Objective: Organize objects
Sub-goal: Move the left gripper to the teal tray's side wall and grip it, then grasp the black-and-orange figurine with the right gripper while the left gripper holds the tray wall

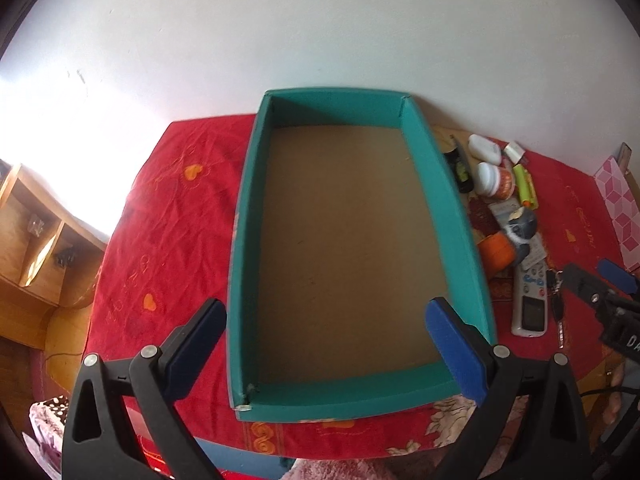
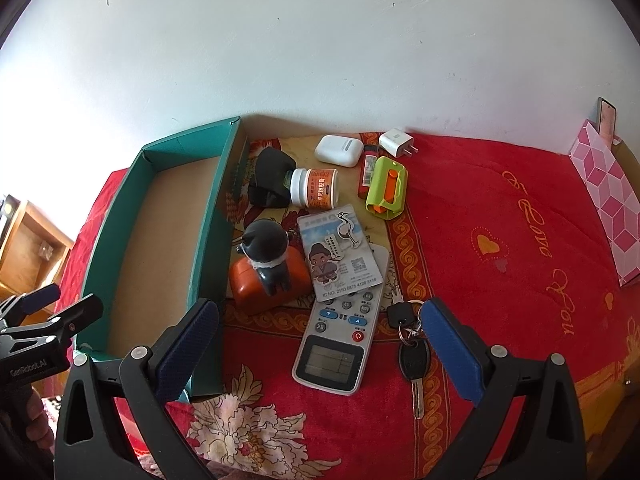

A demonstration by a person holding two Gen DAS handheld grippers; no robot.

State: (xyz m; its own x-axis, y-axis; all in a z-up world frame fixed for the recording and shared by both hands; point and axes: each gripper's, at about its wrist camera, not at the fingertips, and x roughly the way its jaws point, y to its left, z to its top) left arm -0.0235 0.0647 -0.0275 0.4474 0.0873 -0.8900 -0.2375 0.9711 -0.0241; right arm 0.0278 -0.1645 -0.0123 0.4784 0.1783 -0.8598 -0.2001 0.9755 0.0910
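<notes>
An empty teal box (image 1: 444, 184) with a brown floor sits on the red cloth; it also shows in the right wrist view (image 2: 218, 216). My left gripper (image 1: 326, 340) is open above its near end, holding nothing. My right gripper (image 2: 320, 344) is open and empty over a white remote (image 2: 340, 340) and a key bunch (image 2: 412, 344). Beyond lie a card (image 2: 344, 252), a black figurine on an orange block (image 2: 266, 264), a pill bottle (image 2: 316, 188), a green-orange case (image 2: 387, 188), a white earbud case (image 2: 338, 151), a charger plug (image 2: 396, 142) and a black pouch (image 2: 270, 178).
The red cloth (image 2: 500, 248) covers the table, which stands against a white wall. A pink patterned box (image 2: 604, 196) stands at the right edge. A wooden shelf (image 1: 36, 232) is at the left, below the table. The right gripper shows at the right in the left wrist view (image 1: 600, 280).
</notes>
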